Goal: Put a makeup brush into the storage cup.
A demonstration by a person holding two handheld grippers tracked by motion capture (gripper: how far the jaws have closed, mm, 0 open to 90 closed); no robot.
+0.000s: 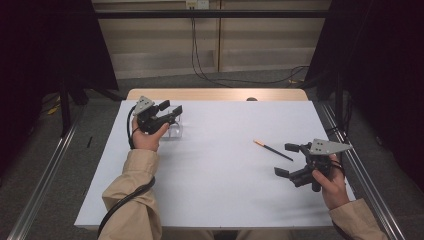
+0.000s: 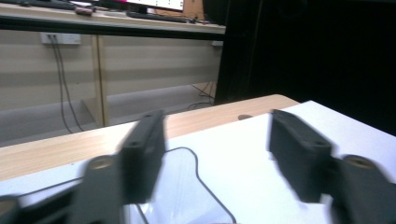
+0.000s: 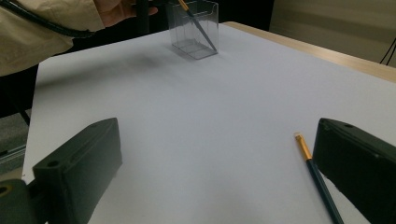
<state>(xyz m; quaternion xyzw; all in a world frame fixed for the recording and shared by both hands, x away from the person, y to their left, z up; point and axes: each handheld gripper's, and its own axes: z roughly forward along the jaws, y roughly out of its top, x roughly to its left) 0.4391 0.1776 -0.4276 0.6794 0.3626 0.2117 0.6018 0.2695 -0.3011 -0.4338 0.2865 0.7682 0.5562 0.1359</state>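
Right gripper [image 1: 287, 160], jaws wide and empty, sits just right of the pencil [image 1: 272, 150] at centre-right; its long axis runs diagonally, upper left to lower right. Left gripper [image 1: 172, 107] hangs open and empty over the clear holder [image 3: 194, 30], upper left, far off.

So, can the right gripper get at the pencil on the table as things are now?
Probably yes: the right gripper is open, the pencil lies flat just beside its jaws, and nothing stands between them on the table.

White table [image 1: 210, 185]: pencil [image 1: 273, 150], clear box [image 1: 175, 131]

Tan sleeves [image 1: 131, 200]; black grippers, blocky jaws, grey three-cornered top plates [image 1: 327, 146], black trailing cable [image 1: 122, 202].
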